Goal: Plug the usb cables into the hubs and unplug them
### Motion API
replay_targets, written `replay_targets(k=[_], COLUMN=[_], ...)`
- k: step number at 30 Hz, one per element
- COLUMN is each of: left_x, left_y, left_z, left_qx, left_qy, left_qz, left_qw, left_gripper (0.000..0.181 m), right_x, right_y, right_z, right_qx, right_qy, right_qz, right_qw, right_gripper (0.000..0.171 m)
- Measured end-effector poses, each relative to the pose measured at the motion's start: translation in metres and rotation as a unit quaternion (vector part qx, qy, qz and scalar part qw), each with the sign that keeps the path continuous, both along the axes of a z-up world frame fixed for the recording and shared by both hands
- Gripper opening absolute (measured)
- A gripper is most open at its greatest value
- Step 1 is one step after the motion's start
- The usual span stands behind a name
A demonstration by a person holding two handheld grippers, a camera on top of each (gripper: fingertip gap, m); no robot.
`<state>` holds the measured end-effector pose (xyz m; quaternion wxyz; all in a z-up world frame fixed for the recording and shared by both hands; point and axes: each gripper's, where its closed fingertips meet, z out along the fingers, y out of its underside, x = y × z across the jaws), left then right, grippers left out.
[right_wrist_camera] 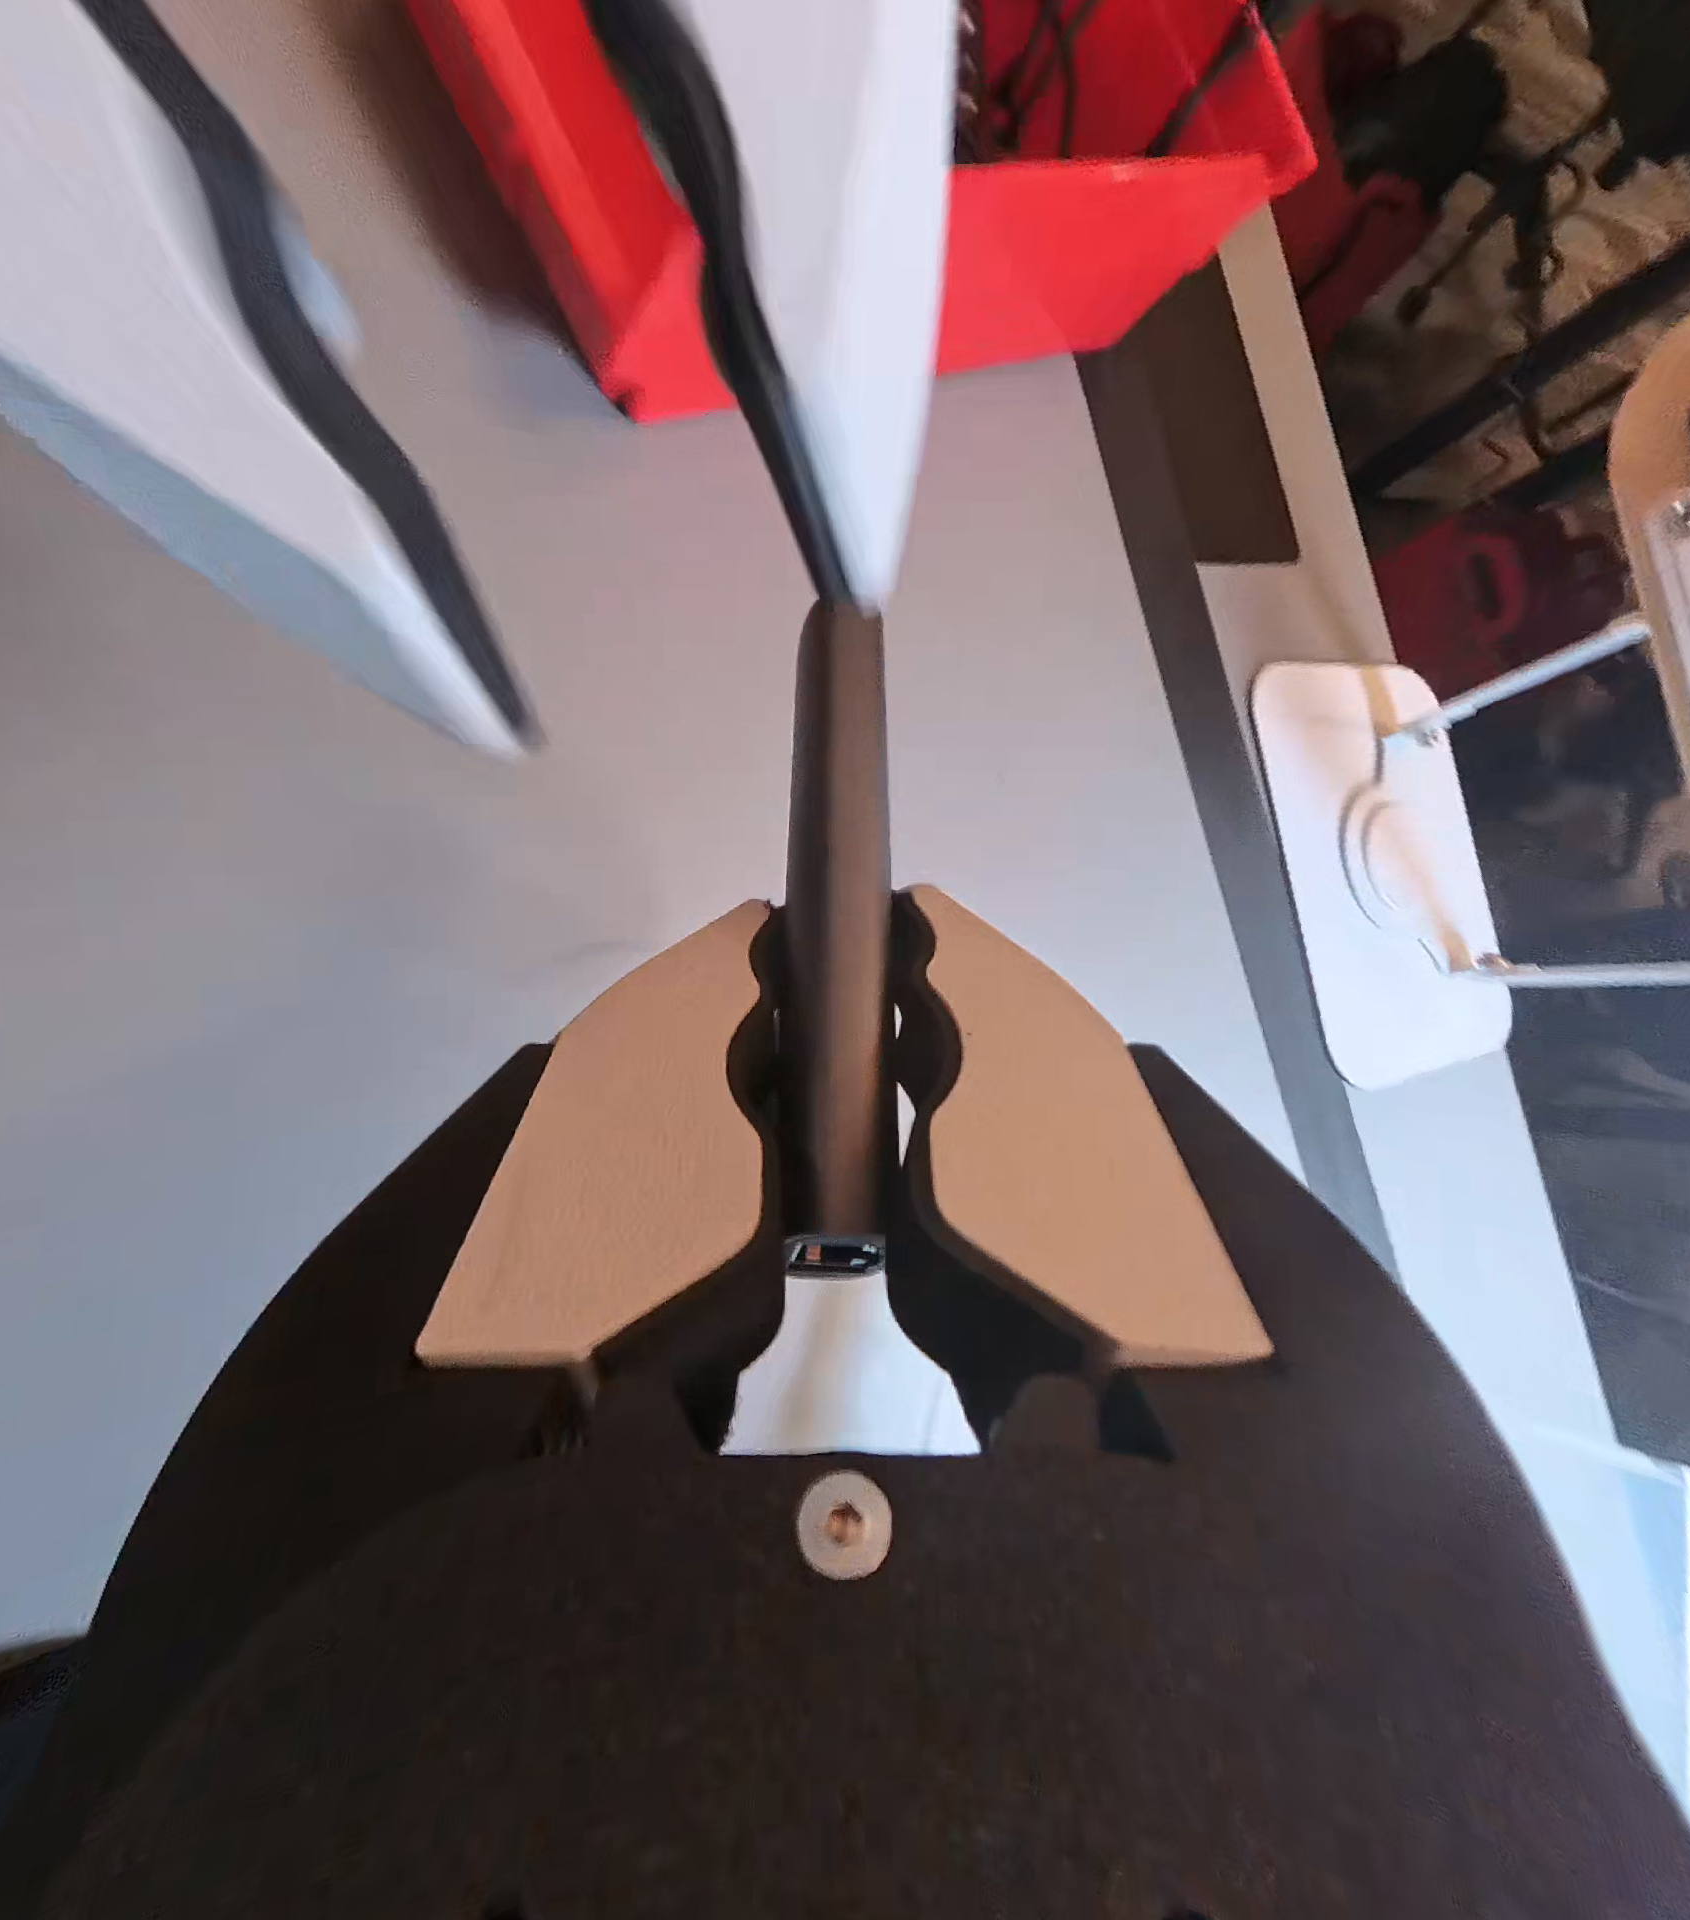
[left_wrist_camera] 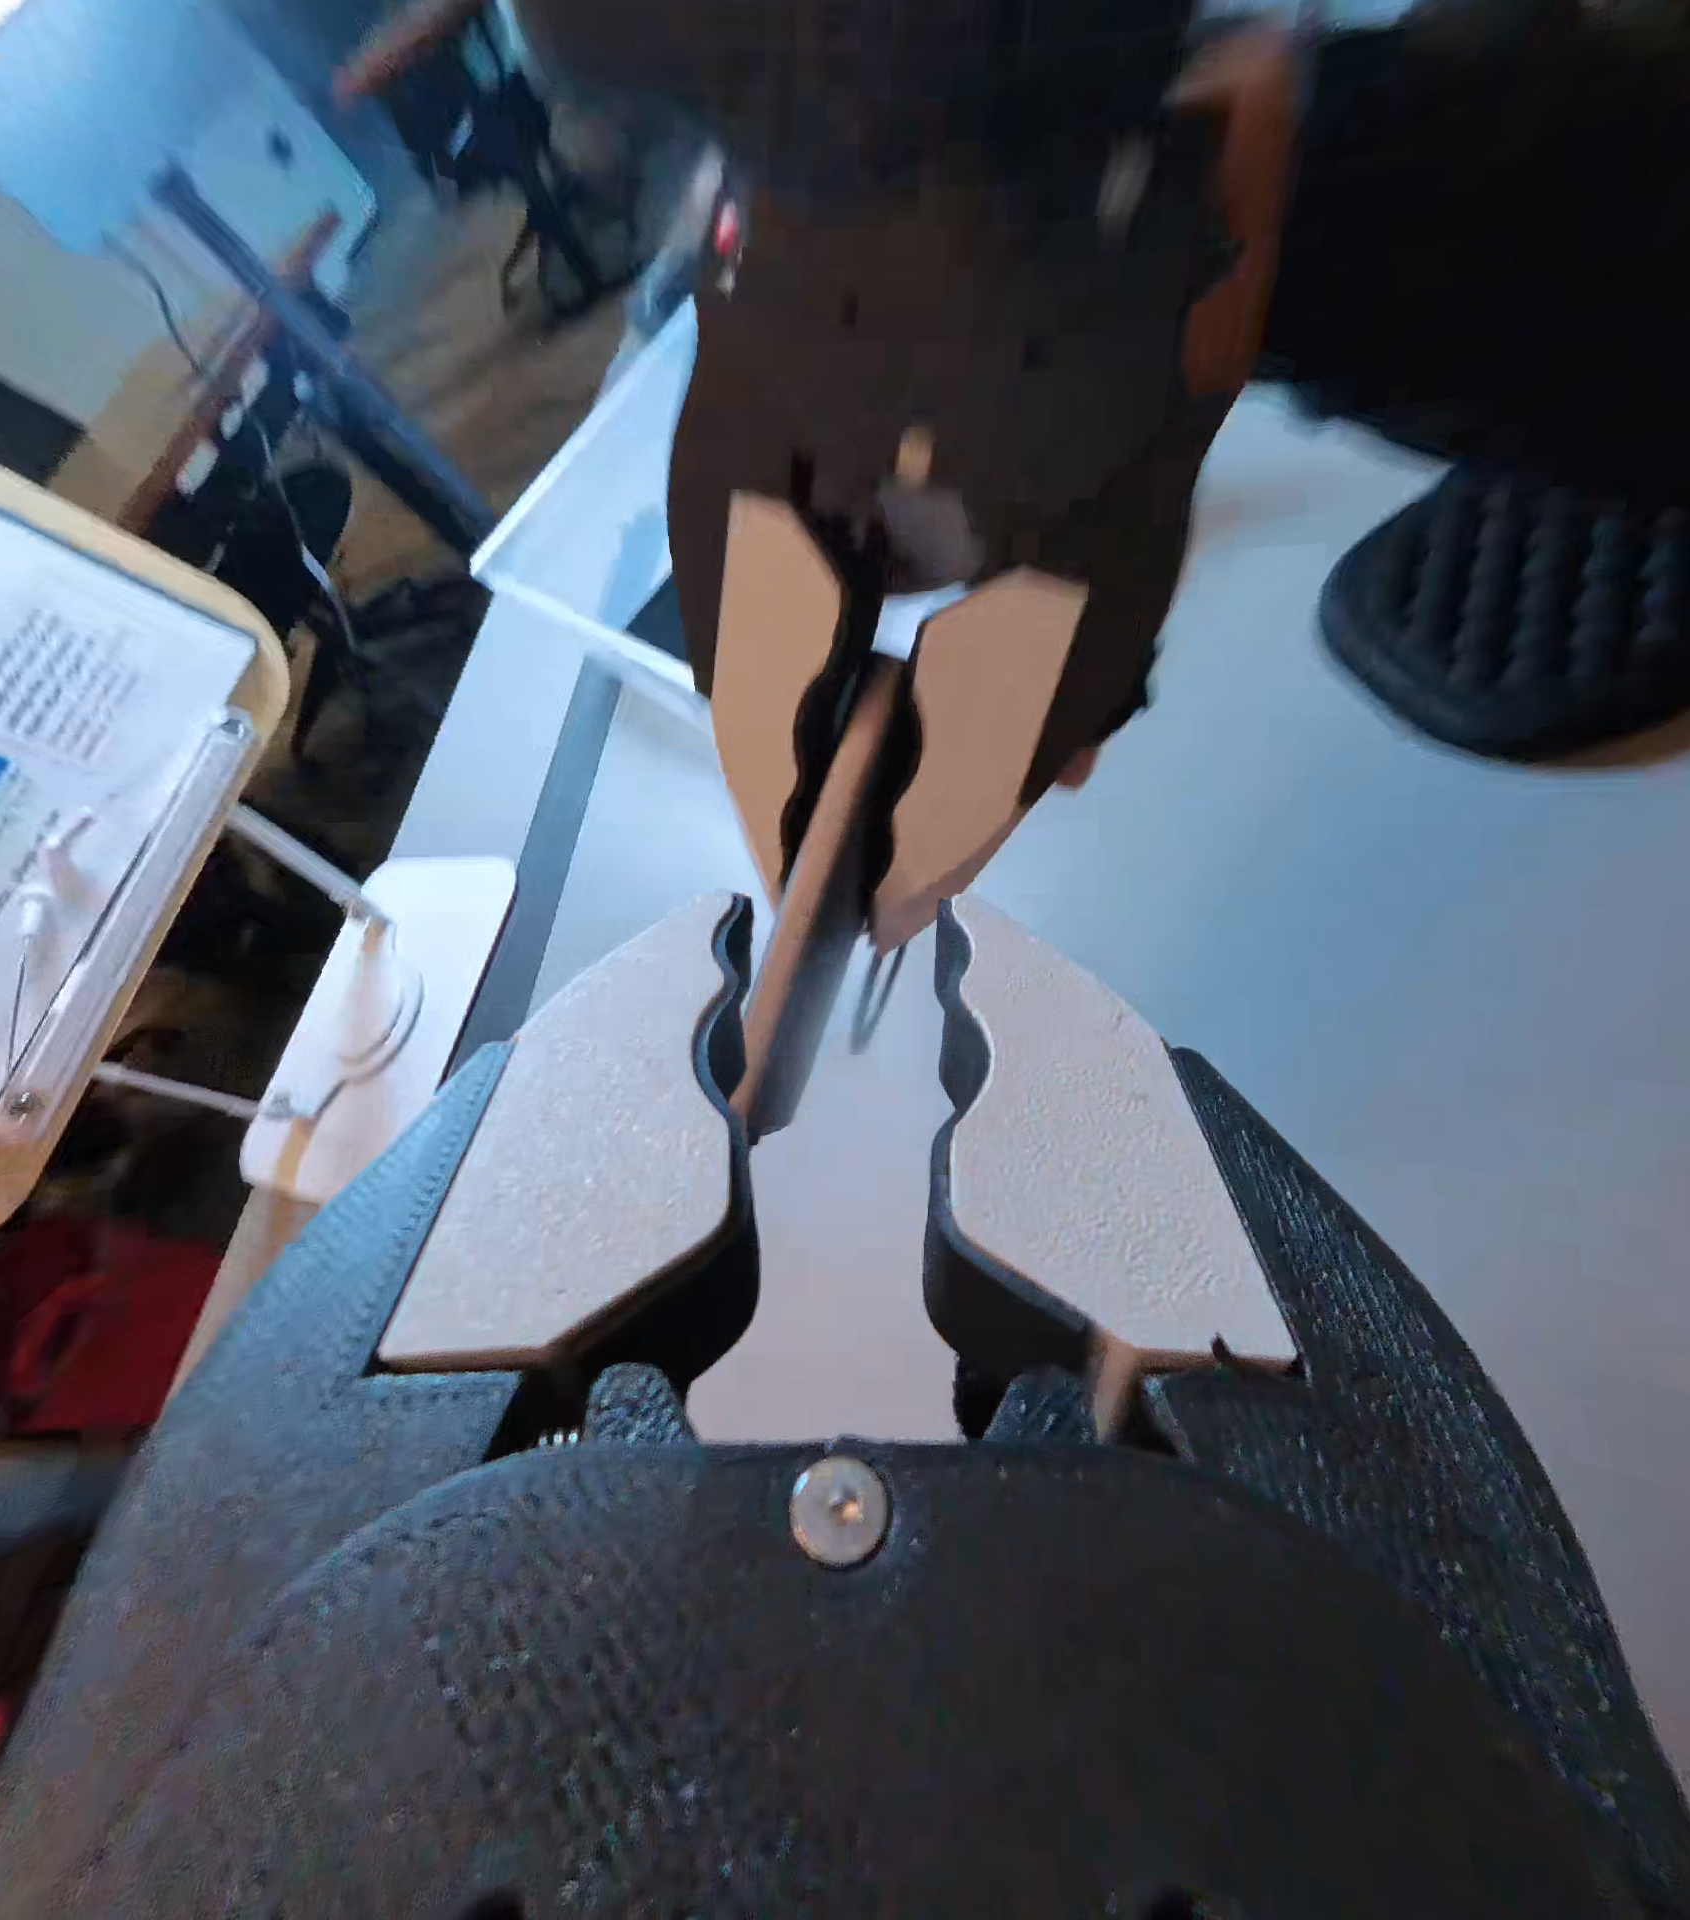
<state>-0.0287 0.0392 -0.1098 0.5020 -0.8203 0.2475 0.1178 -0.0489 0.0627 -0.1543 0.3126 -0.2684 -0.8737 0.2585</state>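
Observation:
A slim dark hub (right_wrist_camera: 836, 831) is clamped lengthwise in my right gripper (right_wrist_camera: 836, 904), which is shut on it above the white table (right_wrist_camera: 197, 935). A small port (right_wrist_camera: 833, 1254) shows at the hub's near end. My left gripper (left_wrist_camera: 841, 920) faces it, open. The hub's free end (left_wrist_camera: 820, 966) reaches in between its fingers and lies against the left pad. In the left wrist view the right gripper's tan fingers (left_wrist_camera: 986, 707) close around the hub. In the right wrist view the left gripper (right_wrist_camera: 685, 665) is blurred, one finger at the hub's far tip.
A red bin (right_wrist_camera: 1080, 260) stands past the table's far edge. A white stand base (right_wrist_camera: 1371, 883) with wire legs holds a printed sign (left_wrist_camera: 41, 779) off the table's side. A black woven object (left_wrist_camera: 1547, 623) rests on the table. The left gripper's tips are roughly 6 cm from the right gripper's.

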Motion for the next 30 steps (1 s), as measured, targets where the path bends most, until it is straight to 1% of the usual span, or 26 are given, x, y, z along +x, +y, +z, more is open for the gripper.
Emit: replay_targets(k=[2, 3, 4, 6, 8, 9, 10, 11, 13, 15, 17, 19, 21, 22, 23, 26, 27, 29, 30], left_x=[-0.008, -0.009, -0.009, -0.006, -0.009, -0.010, -0.009, -0.007, -0.002, -0.001, 0.000, 0.004, 0.007, 0.009, 0.008, 0.007, 0.006, 0.008, 0.009], left_y=[0.005, 0.007, 0.011, 0.013, 0.012, 0.010, 0.007, 0.003, -0.005, -0.010, -0.011, -0.008, -0.002, 0.000, 0.000, -0.002, -0.003, -0.004, -0.003], left_z=[-0.024, -0.029, -0.026, -0.018, -0.007, -0.002, 0.004, 0.014, 0.033, 0.047, 0.054, 0.051, 0.042, 0.038, 0.037, 0.033, 0.031, 0.031, 0.030], left_qx=[-0.038, -0.043, -0.023, 0.004, 0.036, 0.051, 0.069, 0.093, 0.140, 0.174, 0.199, 0.194, 0.181, 0.174, 0.173, 0.149, 0.136, 0.127, 0.121], left_qy=[0.033, 0.044, 0.051, 0.060, 0.051, 0.037, 0.005, -0.038, -0.118, -0.174, -0.210, -0.226, -0.216, -0.211, -0.209, -0.190, -0.167, -0.121, -0.104], left_qz=[0.013, 0.010, 0.009, -0.006, -0.008, -0.013, -0.025, -0.044, -0.084, -0.104, -0.119, -0.127, -0.125, -0.125, -0.123, -0.110, -0.100, -0.084, -0.076], left_qw=[0.999, 0.998, 0.998, 0.998, 0.998, 0.998, 0.997, 0.994, 0.980, 0.964, 0.950, 0.946, 0.951, 0.954, 0.955, 0.964, 0.971, 0.981, 0.984], left_gripper=[0.037, 0.033, 0.021, 0.019, 0.018, 0.018, 0.018, 0.018, 0.018, 0.017, 0.017, 0.017, 0.017, 0.017, 0.018, 0.018, 0.019, 0.028, 0.029], right_x=[0.008, 0.011, 0.012, 0.016, 0.024, 0.029, 0.034, 0.039, 0.044, 0.045, 0.041, 0.035, 0.029, 0.026, 0.023, 0.023, 0.023, 0.020, 0.020], right_y=[-0.015, -0.017, -0.014, -0.015, -0.020, -0.020, -0.016, -0.008, 0.009, 0.017, 0.013, -0.003, -0.019, -0.023, -0.024, -0.025, -0.025, -0.025, -0.027], right_z=[0.009, 0.012, 0.015, 0.026, 0.057, 0.077, 0.096, 0.109, 0.119, 0.115, 0.106, 0.095, 0.086, 0.081, 0.078, 0.075, 0.073, 0.068, 0.066], right_qx=[-0.023, -0.015, -0.002, -0.024, -0.114, -0.173, -0.220, -0.248, -0.270, -0.279, -0.265, -0.224, -0.179, -0.155, -0.134, -0.133, -0.130, -0.112, -0.105], right_qy=[0.007, 0.014, 0.024, 0.037, 0.075, 0.097, 0.118, 0.136, 0.149, 0.129, 0.122, 0.124, 0.136, 0.140, 0.147, 0.138, 0.134, 0.134, 0.133], right_qz=[0.037, 0.045, 0.043, 0.054, 0.089, 0.106, 0.115, 0.119, 0.114, 0.112, 0.115, 0.120, 0.123, 0.118, 0.113, 0.116, 0.114, 0.107, 0.109], right_qw=[0.999, 0.999, 0.999, 0.998, 0.987, 0.974, 0.962, 0.952, 0.945, 0.945, 0.950, 0.959, 0.967, 0.971, 0.974, 0.975, 0.976, 0.979, 0.979], right_gripper=[0.018, 0.018, 0.018, 0.021, 0.021, 0.021, 0.021, 0.025, 0.034, 0.049, 0.051, 0.045, 0.037, 0.026, 0.011, 0.009, 0.009, 0.009, 0.008])
